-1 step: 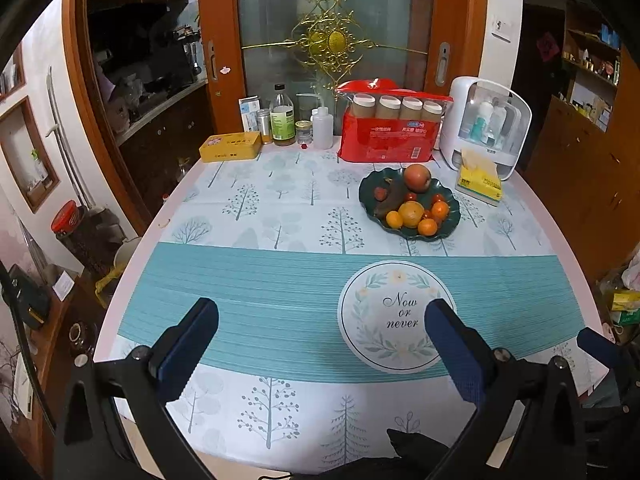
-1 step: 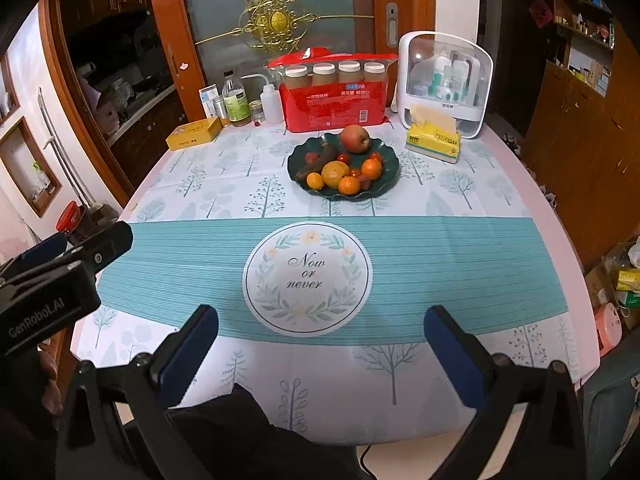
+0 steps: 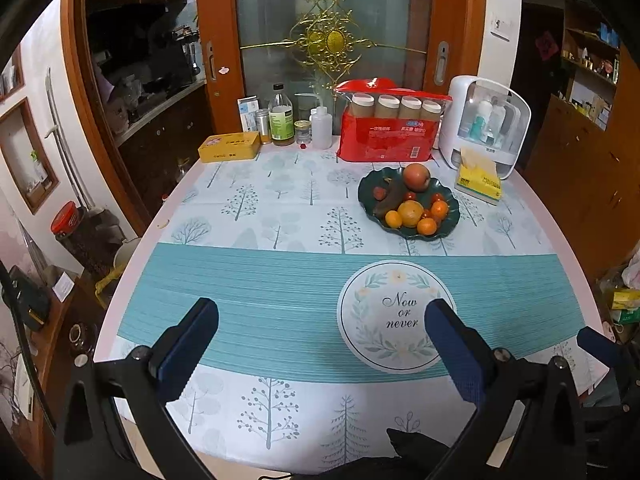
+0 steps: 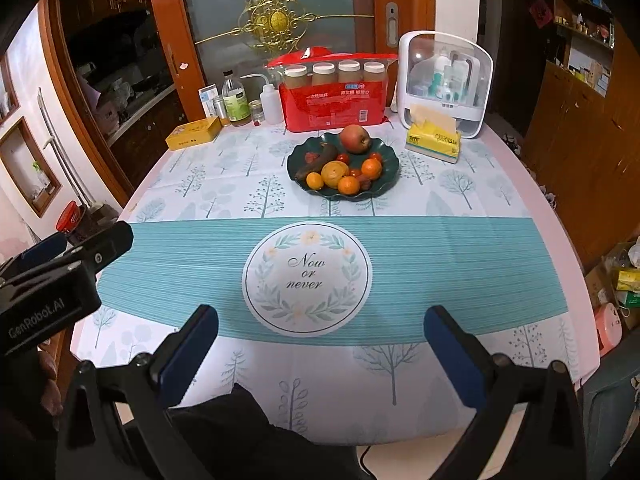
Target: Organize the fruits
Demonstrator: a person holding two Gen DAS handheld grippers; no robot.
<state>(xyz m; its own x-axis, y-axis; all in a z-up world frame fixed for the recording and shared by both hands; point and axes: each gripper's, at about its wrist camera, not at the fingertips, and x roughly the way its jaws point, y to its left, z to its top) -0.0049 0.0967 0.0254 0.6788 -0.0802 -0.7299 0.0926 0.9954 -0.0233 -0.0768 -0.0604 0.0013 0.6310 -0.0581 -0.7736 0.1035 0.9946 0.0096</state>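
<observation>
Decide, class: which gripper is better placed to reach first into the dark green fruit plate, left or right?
Right, probably. In its view the fruit plate lies nearly straight ahead of the open right gripper; from the open left gripper the plate sits off to its right. Both hover empty near the table's front edge.

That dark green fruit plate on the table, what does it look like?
The dark green plate is round with a wavy, scalloped rim and looks glossy, like glazed ceramic. It sits flat on the tree-patterned tablecloth, beyond the round "Now or never" print. It holds an apple, several oranges, small red fruits and a dark elongated fruit. Nothing grips it.
</observation>
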